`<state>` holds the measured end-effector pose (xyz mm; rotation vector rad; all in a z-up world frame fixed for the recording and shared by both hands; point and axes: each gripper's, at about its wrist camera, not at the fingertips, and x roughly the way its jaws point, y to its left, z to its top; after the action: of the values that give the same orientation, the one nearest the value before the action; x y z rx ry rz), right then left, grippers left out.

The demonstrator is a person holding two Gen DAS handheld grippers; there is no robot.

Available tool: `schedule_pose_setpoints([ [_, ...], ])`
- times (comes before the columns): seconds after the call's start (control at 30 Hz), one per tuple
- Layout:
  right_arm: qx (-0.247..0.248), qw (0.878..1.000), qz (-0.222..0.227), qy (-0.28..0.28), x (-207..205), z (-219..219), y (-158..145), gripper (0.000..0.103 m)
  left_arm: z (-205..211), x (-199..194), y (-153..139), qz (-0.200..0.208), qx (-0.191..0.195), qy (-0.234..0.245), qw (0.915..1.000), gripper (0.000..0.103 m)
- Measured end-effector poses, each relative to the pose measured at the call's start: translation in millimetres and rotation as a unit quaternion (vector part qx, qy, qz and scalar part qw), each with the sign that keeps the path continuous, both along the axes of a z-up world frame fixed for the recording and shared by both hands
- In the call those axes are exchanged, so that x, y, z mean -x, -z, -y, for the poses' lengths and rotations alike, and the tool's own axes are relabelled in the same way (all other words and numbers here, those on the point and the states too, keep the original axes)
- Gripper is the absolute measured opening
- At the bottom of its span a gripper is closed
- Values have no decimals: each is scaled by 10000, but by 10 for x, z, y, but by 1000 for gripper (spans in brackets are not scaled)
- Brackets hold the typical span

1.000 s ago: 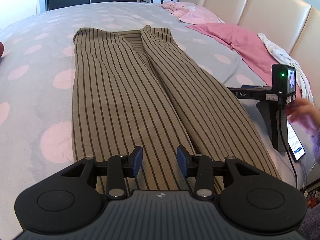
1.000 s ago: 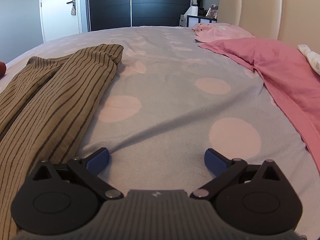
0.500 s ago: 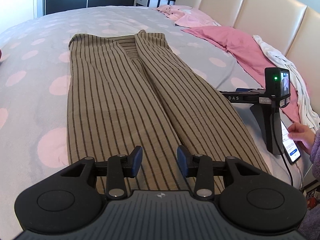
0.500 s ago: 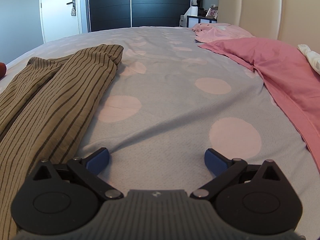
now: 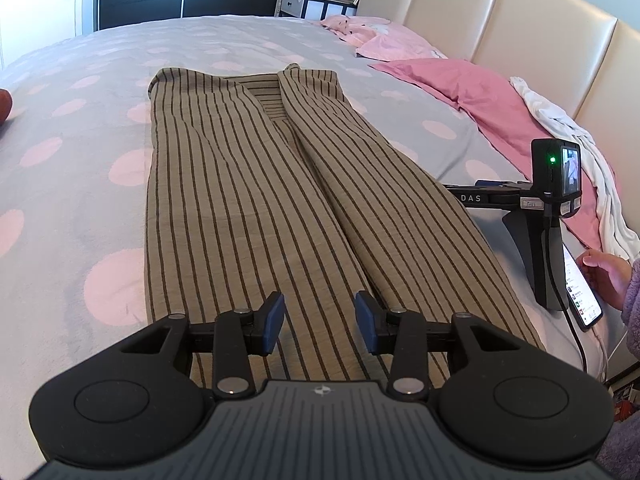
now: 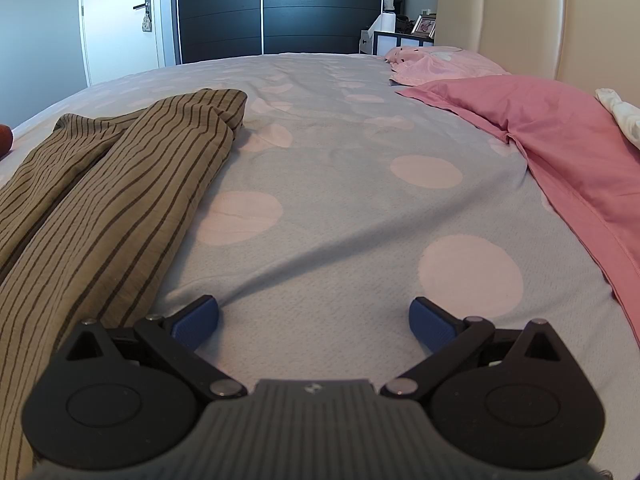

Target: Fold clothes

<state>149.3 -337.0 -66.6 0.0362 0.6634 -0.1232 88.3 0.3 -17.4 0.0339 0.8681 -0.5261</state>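
Two views, one pair of striped trousers lying lengthwise on the bed, legs toward the near edge.
Left wrist: the left gripper, jaws partly spread and empty, hovers over the soft, crinkled leg ends, long axis running straight ahead. Right wrist: the right gripper, jaws wide and empty, rests on dotted cover; the trousers lie just left, so the left hand is nearer.

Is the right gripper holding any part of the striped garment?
No: the right gripper stands wide open over bare bedspread, with the striped garment beside it.
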Motion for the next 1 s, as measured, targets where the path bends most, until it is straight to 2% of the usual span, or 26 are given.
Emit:
schedule_pose_setpoints([
  [1.0, -7, 10000, 8, -3, -6, 1, 2, 103, -17, -2, 57, -115, -4, -56, 9999, 37],
])
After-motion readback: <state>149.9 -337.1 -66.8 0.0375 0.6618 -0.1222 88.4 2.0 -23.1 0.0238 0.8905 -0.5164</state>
